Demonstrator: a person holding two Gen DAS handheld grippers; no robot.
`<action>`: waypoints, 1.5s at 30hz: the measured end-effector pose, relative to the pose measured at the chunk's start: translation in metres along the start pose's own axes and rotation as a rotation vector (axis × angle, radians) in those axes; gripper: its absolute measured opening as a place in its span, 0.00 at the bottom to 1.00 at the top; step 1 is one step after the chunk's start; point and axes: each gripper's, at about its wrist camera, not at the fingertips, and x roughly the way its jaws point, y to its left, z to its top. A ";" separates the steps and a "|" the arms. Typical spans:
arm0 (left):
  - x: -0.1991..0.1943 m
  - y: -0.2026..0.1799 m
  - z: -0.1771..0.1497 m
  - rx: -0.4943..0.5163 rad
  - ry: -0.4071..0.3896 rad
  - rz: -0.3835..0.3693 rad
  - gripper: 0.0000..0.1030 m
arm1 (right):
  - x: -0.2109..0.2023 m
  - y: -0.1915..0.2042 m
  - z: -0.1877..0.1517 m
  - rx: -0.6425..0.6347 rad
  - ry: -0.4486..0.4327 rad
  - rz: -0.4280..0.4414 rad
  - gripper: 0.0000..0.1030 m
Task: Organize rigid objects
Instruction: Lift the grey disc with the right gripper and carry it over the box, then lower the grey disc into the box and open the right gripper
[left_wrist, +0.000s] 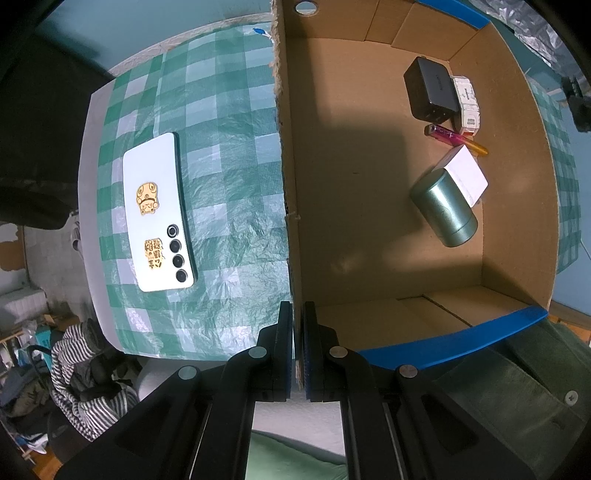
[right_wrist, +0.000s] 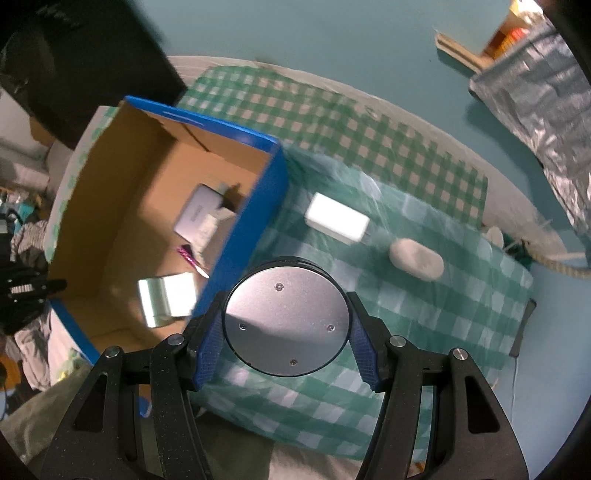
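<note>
My left gripper (left_wrist: 298, 350) is shut on the near wall of the open cardboard box (left_wrist: 291, 206) with blue outer sides. Inside lie a green metal canister (left_wrist: 445, 210), a white cube (left_wrist: 467, 179), a pink lighter (left_wrist: 448, 136), a black adapter (left_wrist: 432, 88) and a small white packet (left_wrist: 468, 105). A white phone (left_wrist: 157, 212) lies face down on the checked cloth to the left of the box. My right gripper (right_wrist: 286, 325) is shut on a round grey metal puck (right_wrist: 286, 314), held above the cloth just right of the box (right_wrist: 258, 206). A white charger block (right_wrist: 338, 218) and a white oval case (right_wrist: 416, 258) rest on the cloth beyond.
The green-and-white checked cloth (right_wrist: 424, 332) covers a small round table. A crinkled silver foil bag (right_wrist: 535, 92) stands at the upper right. Striped clothing (left_wrist: 85, 369) and clutter lie on the floor to the left. A green garment (left_wrist: 498, 398) is below the box.
</note>
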 end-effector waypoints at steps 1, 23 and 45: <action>0.000 0.000 0.000 0.000 0.000 -0.001 0.05 | -0.002 0.004 0.002 -0.010 -0.004 0.003 0.60; 0.002 0.002 -0.001 0.000 -0.001 -0.005 0.05 | 0.012 0.077 0.034 -0.174 0.001 0.038 0.60; 0.006 0.003 -0.003 -0.008 0.000 -0.008 0.05 | 0.065 0.093 0.031 -0.251 0.079 0.025 0.60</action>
